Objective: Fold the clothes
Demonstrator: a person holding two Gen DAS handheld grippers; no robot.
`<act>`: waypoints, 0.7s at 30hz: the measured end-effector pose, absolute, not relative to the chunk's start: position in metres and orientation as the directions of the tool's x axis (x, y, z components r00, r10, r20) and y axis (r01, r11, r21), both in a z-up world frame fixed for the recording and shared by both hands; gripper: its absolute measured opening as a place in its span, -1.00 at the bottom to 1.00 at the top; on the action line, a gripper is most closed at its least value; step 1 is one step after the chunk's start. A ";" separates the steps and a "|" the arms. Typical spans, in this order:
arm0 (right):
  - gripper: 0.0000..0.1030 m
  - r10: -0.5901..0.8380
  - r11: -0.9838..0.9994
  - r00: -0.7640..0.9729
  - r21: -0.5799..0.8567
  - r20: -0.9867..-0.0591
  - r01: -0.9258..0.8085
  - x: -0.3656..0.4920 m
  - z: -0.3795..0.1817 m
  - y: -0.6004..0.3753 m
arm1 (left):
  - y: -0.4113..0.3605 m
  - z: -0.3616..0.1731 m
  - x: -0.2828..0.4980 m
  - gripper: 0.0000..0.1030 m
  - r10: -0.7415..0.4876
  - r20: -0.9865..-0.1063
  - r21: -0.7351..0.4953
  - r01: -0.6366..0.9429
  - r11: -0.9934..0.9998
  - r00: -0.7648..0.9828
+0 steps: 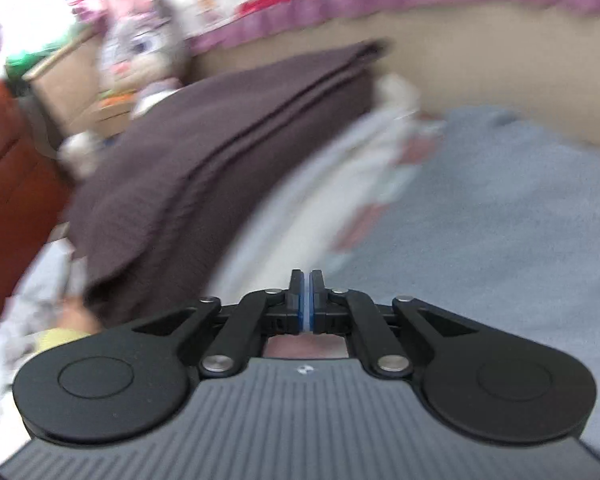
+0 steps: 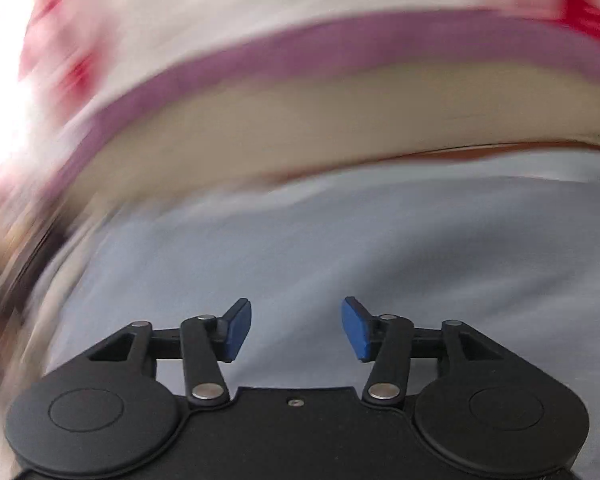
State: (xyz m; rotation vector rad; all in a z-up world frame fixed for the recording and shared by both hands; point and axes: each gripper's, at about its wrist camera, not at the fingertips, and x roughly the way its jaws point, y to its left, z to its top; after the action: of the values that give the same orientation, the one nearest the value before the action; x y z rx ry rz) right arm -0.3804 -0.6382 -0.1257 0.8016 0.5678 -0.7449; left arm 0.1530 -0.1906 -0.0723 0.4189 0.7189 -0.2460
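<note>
The left gripper (image 1: 308, 280) has its jaws nearly together, only a thin slit between the blue pads, and nothing is caught in it. It hangs above a pale blue sheet (image 1: 480, 232) where a white garment with pink marks (image 1: 384, 160) lies crumpled — just beside a folded brown blanket (image 1: 204, 152), and a grey stuffed toy (image 1: 140, 48) sits beyond that. The right gripper (image 2: 296, 328) stands open and empty over the same pale blue sheet (image 2: 340, 248). Both views are blurred, the right one badly — a purple-edged cloth (image 2: 300, 52) streaks across its top.
</note>
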 end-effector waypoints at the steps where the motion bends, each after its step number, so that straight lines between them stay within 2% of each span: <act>1: 0.09 -0.462 0.415 0.547 0.375 -0.698 0.829 -0.391 -0.124 -0.647 | -0.198 -0.068 0.148 -0.75 -0.147 -0.690 0.231 0.407 0.884 0.709; 3: 0.09 -0.625 0.283 0.391 0.270 -0.676 0.920 -0.411 -0.122 -0.664 | -0.221 -0.069 0.143 -0.34 -0.245 -0.704 0.151 0.479 0.865 0.666; 4: 0.09 -0.676 0.230 0.334 0.242 -0.657 0.943 -0.418 -0.118 -0.671 | -0.237 -0.072 0.143 -0.27 -0.277 -0.703 0.135 0.504 0.853 0.656; 6: 0.17 -0.752 0.143 0.229 0.186 -0.618 0.972 -0.433 -0.111 -0.682 | -0.269 -0.079 0.145 0.01 -0.337 -0.692 0.107 0.552 0.827 0.639; 8: 0.47 -0.781 0.085 0.133 0.107 -0.611 0.991 -0.439 -0.108 -0.689 | -0.302 -0.088 0.154 0.15 -0.375 -0.684 0.091 0.583 0.807 0.626; 9: 0.74 -0.774 0.055 0.095 0.084 -0.626 0.995 -0.441 -0.109 -0.696 | -0.318 -0.092 0.160 0.28 -0.384 -0.684 0.088 0.594 0.800 0.620; 11: 0.76 -0.750 0.002 0.055 0.081 -0.659 0.997 -0.450 -0.116 -0.706 | -0.346 -0.098 0.177 0.29 -0.373 -0.704 0.075 0.586 0.807 0.605; 16: 0.76 -0.613 -0.010 0.276 0.357 -0.740 0.934 -0.475 -0.143 -0.722 | -0.380 -0.105 0.223 0.31 -0.311 -0.693 0.118 0.527 0.842 0.651; 21: 0.73 -0.567 0.093 0.356 0.372 -0.743 0.924 -0.474 -0.144 -0.724 | -0.390 -0.113 0.269 0.49 -0.221 -0.685 0.203 0.474 0.857 0.694</act>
State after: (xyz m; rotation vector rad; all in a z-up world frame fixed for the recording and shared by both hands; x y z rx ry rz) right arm -0.4737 -0.7242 -0.1436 0.9329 0.4712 -1.1689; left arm 0.2686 -0.3895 -0.1132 0.3838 0.7042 -0.3990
